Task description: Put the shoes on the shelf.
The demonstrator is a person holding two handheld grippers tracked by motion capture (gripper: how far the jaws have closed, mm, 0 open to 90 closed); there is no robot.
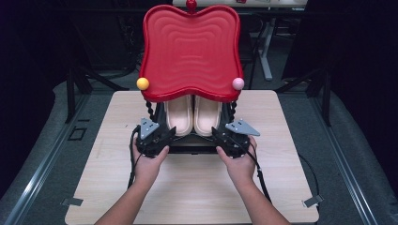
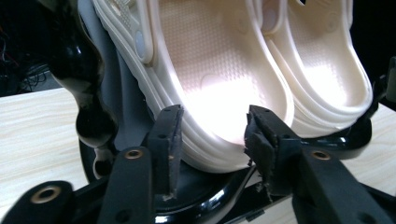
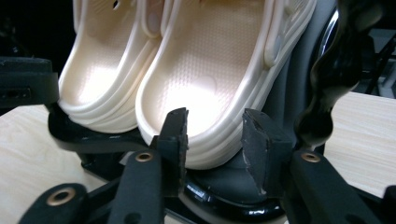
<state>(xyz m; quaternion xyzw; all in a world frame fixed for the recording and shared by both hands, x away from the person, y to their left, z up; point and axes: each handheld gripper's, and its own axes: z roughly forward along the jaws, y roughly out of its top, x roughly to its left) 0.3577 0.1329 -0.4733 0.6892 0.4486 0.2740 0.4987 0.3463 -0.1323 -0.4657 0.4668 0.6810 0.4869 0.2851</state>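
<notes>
A pair of cream clogs stands side by side on the lower black shelf (image 1: 192, 147) of a small rack, under its red wavy top tray (image 1: 190, 51). My left gripper (image 1: 169, 135) is at the shelf's front left, facing the left clog (image 1: 179, 115). In the left gripper view, the left gripper (image 2: 212, 135) is open, and the clog's heel (image 2: 219, 93) sits just beyond its pads. My right gripper (image 1: 218, 135) is at the front right, by the right clog (image 1: 208, 115). In the right gripper view, the right gripper (image 3: 215, 135) is open around that clog's heel (image 3: 205, 70), and the pads do not press it.
The rack stands at the far middle of a light wooden table (image 1: 187, 187). Twisted black posts (image 2: 88, 93) carry the red tray. A yellow ball (image 1: 142, 83) and a pink ball (image 1: 238, 83) mark its front corners. Bare tabletop lies on both sides and in front. The surroundings are dark.
</notes>
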